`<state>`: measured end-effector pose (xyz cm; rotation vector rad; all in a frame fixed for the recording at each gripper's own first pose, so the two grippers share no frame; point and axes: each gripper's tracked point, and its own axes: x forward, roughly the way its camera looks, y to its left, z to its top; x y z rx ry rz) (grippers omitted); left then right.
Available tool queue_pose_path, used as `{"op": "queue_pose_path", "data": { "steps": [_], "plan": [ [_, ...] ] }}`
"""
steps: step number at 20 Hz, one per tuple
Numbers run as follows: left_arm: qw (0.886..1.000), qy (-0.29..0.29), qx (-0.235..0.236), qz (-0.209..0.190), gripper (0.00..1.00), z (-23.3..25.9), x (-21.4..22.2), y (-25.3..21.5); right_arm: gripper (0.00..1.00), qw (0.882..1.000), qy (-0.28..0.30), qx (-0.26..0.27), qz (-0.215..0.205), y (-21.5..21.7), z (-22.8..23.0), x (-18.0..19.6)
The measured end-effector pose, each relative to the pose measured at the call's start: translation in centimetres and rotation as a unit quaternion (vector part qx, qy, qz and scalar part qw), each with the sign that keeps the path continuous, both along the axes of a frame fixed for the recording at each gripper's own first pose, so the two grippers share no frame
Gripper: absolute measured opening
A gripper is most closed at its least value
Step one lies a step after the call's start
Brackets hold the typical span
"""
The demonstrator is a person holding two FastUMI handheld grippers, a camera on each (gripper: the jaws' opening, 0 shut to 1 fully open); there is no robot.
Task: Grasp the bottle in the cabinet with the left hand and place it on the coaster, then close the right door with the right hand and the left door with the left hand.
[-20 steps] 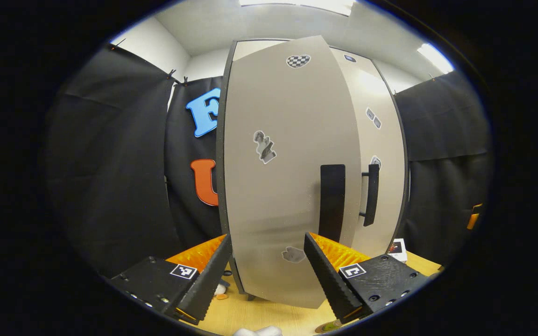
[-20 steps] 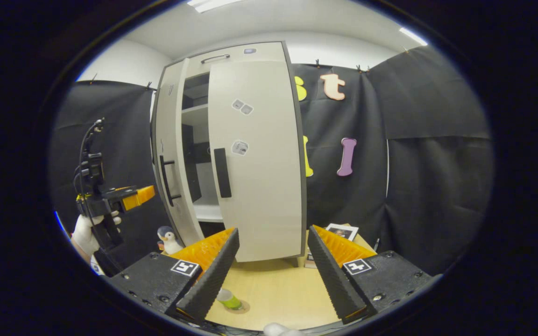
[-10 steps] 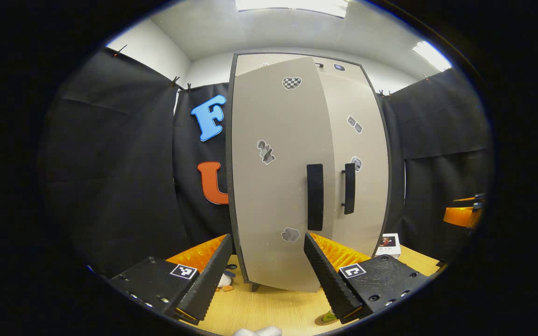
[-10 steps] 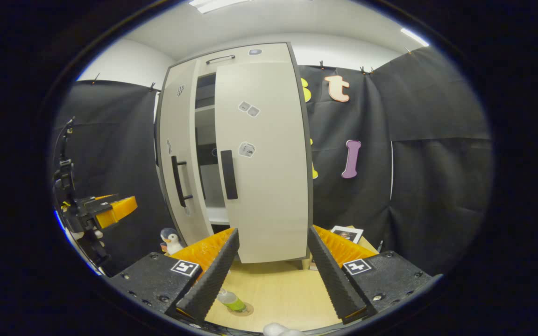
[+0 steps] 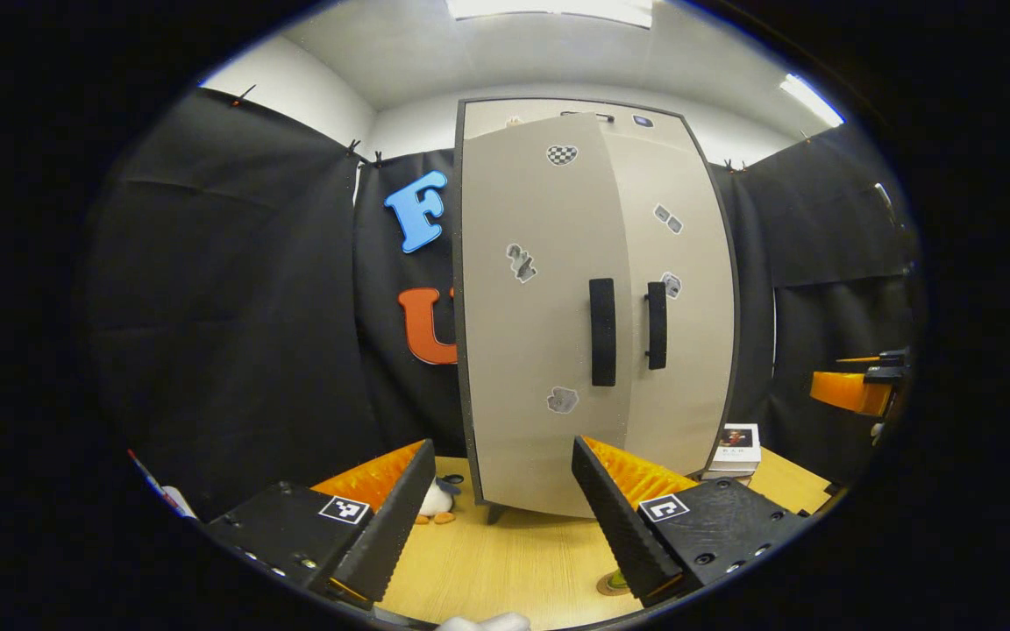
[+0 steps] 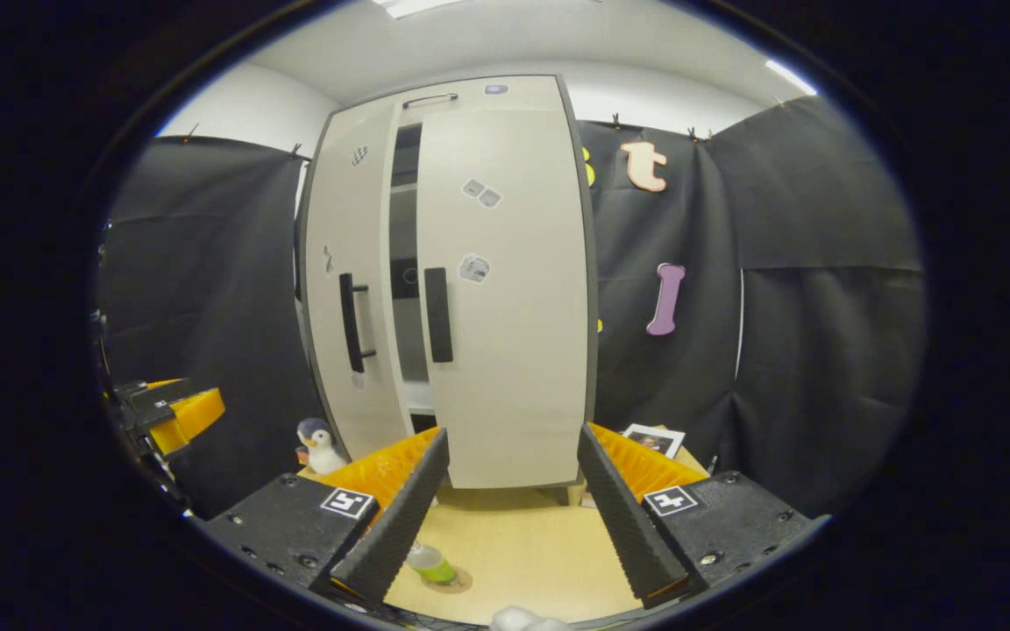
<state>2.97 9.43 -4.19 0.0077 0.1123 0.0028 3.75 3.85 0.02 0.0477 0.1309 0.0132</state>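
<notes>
A pale wooden table (image 6: 522, 543) fronts a black-draped booth. At frame centre stands a beige cabinet (image 6: 514, 114), its left door (image 6: 343, 263) slightly ajar, its right door (image 6: 505, 350) shut. The bottle (image 6: 431, 565) stands on the coaster (image 6: 459, 580) at lower centre. The left gripper (image 5: 498, 517) and right gripper (image 6: 512, 517) both hang spread, holding nothing. A penguin toy (image 6: 319, 445) sits at lower left.

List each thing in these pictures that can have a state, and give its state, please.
Left door: nearly shut, a gap remains.
Right door: shut.
Bottle: standing on the coaster, tilted in the fisheye.
Left gripper: open, holding nothing.
Right gripper: open, holding nothing.
Penguin toy: upright beside the cabinet.
</notes>
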Motion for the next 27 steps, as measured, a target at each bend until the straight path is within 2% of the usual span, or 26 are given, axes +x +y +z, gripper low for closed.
{"op": "queue_pose_path", "data": {
  "steps": [15,19,27],
  "plan": [
    [1.0,0.005,-0.016,-0.007,0.96,-0.2,0.8,0.0,0.97,1.0,-0.014,-0.009,-0.006,0.0,0.7,-0.4],
    [1.0,0.007,-0.013,-0.006,0.96,-0.3,0.7,0.3,0.95,1.0,-0.016,-0.009,-0.001,0.5,0.8,-0.6],
    [1.0,0.0,-0.006,-0.008,0.96,0.4,0.3,0.4,0.97,1.0,-0.022,-0.006,-0.002,0.8,1.1,-1.0]
  ]
}}
